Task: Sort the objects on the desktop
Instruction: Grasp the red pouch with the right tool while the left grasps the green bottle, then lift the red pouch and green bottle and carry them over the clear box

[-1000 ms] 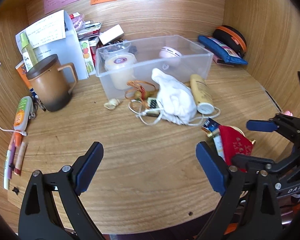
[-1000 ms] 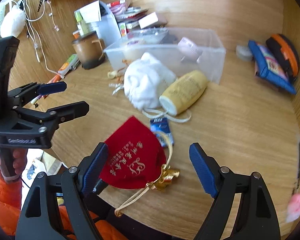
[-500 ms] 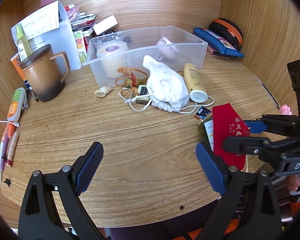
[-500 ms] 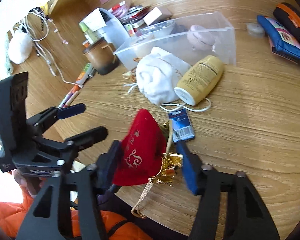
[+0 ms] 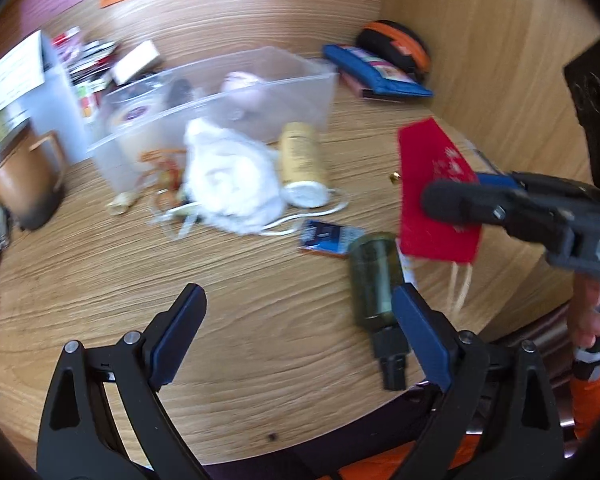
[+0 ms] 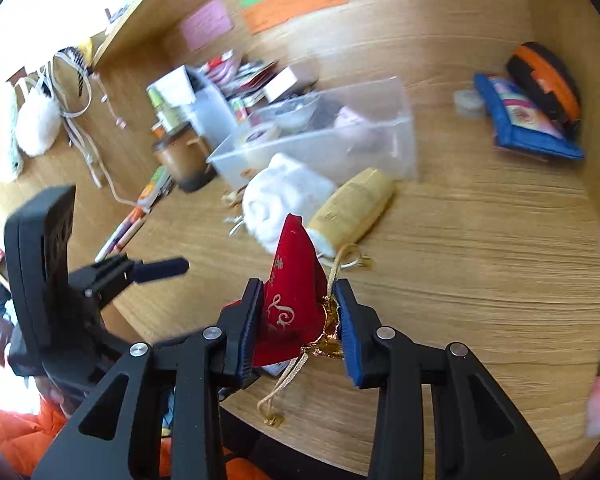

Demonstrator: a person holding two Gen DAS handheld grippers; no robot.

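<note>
My right gripper (image 6: 296, 320) has just been closing, now pinching red drawstring pouch (image 6: 290, 304), lifted off bench (image 6: 480, 272), gold cord dangling. My left gripper (image 5: 296, 344) spread wide, nothing between pads, low over bench. Dark green bottle (image 5: 374, 276) lies just beside its right pad. Clear storage bin (image 5: 220, 120) further back, white cloth bag (image 5: 232, 184) before it.

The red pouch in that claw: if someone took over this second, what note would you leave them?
Right claw: has just closed, now shut on the red drawstring pouch, lifted clear of the desk.
Left claw: open, empty.
Clear bin: already holds a few items.
Left on the desk: white cloth bag, yellow tube, dark green bottle, blue card.
</note>
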